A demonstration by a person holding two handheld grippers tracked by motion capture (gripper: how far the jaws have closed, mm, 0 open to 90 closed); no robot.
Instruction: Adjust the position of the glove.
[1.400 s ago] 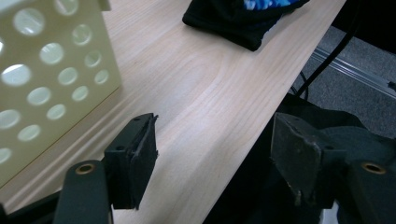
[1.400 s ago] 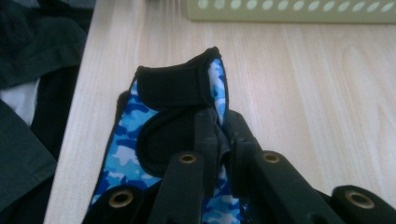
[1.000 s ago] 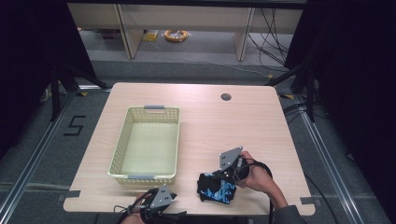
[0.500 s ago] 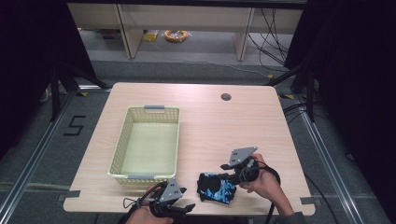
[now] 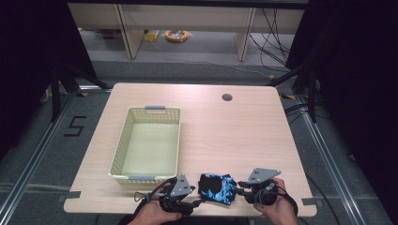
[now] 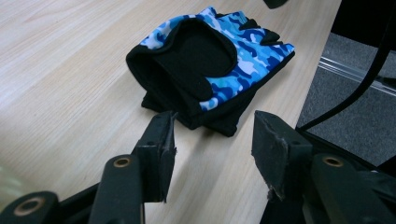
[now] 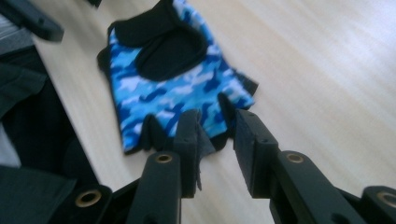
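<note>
Blue camo glove (image 5: 217, 187) flat on bench (image 5: 234, 136) near edge, right of empty basket (image 5: 148, 143). Left claw (image 6: 212, 140) wide open, empty, facing cuff. Right claw (image 7: 217, 140) part open, empty, at finger end; likely two-sided pickup.

Light wooden table (image 5: 244, 136), grey floor (image 5: 202, 70), shelving (image 5: 187, 18) behind

The right gripper (image 7: 215, 140) is hovering with its two black jaws slightly parted at the finger end of a blue camouflage fingerless glove with black trim (image 7: 168, 88), lying near the light wooden table's (image 7: 317, 70) edge.
</note>
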